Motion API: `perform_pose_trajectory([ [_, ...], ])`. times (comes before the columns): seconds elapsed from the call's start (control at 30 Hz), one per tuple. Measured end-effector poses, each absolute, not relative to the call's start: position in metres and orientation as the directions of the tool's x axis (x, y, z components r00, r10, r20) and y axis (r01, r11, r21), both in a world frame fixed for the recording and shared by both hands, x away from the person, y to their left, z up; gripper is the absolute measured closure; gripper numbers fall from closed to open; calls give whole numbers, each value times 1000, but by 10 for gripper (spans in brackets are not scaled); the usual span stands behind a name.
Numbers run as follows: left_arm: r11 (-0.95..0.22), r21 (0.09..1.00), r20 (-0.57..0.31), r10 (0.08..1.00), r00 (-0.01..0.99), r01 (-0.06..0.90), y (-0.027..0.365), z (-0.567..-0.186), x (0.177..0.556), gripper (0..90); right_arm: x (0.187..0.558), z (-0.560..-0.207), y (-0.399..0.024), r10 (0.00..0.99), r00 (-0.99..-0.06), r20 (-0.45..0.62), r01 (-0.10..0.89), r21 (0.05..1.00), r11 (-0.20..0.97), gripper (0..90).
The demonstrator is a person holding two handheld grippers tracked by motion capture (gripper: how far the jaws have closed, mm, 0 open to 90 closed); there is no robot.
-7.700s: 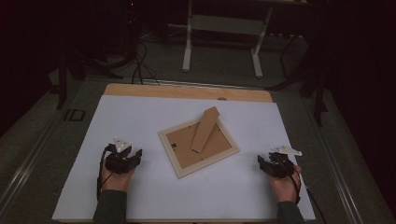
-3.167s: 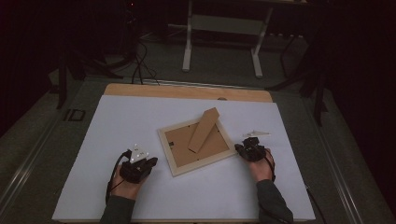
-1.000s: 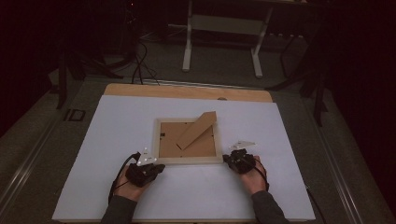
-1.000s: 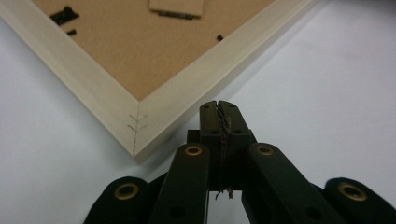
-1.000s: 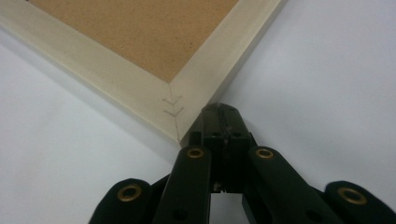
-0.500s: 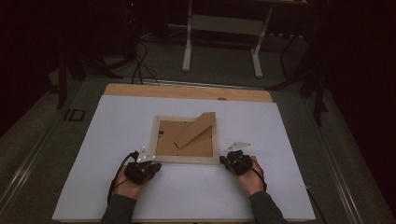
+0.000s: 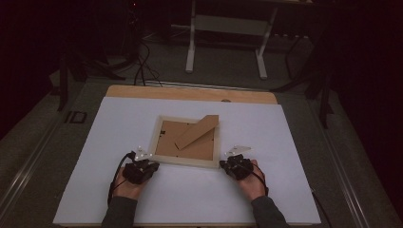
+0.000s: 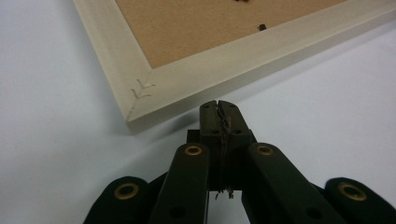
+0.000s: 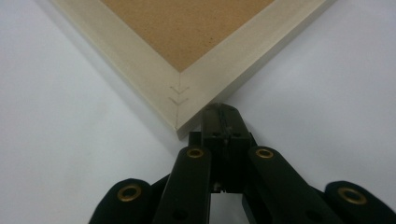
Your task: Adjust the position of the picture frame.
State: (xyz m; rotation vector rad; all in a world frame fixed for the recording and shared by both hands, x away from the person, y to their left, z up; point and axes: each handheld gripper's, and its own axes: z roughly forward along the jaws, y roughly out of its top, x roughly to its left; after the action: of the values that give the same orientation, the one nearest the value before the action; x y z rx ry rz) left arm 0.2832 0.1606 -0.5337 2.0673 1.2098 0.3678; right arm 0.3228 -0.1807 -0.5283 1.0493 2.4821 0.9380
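A pale wooden picture frame (image 7: 186, 162) lies face down on the white table sheet, its brown backing and cardboard stand (image 7: 197, 131) up. My left gripper (image 7: 142, 165) is shut, its tip against the frame's near edge close to the near left corner (image 8: 135, 116). My right gripper (image 7: 228, 164) is also shut, its tip touching the near right corner (image 9: 180, 128). In the left gripper view the closed jaws meet at the tip (image 8: 218, 106) right at the frame's rail. In the right gripper view the tip (image 9: 222, 112) sits beside the mitred corner. Nothing is held.
The white sheet (image 7: 294, 156) covers a wooden table whose far edge (image 7: 190, 92) shows bare. Beyond it stand a white table leg frame (image 7: 225, 42) and cables (image 7: 142, 66) on a dark floor. A person's hands (image 7: 126, 187) come in from the bottom.
The frame has been turned from a slanted lie to square with the table and pushed away. Both grippers have moved inward and forward to its near corners.
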Motion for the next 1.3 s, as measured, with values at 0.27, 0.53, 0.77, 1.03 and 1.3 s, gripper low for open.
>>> perform_pose_trajectory([
  [0.27,-294,700,-86,870,486,651,164,-535,286,900,319,-529,-175,701,-713,-16,514,667,539,900],
  [0.53,-279,702,-79,883,462,655,167,-537,289,900,315,-529,-168,680,-733,-26,495,666,559,900],
  [0.77,-262,705,-80,894,441,659,169,-537,291,900,313,-529,-162,664,-747,-32,483,661,575,900],
  [1.03,-256,708,-66,904,422,659,169,-537,293,900,311,-528,-154,643,-765,-39,464,659,592,900],
  [1.3,-254,710,-58,908,414,657,168,-537,294,899,307,-529,-142,609,-792,-50,431,660,615,900],
])
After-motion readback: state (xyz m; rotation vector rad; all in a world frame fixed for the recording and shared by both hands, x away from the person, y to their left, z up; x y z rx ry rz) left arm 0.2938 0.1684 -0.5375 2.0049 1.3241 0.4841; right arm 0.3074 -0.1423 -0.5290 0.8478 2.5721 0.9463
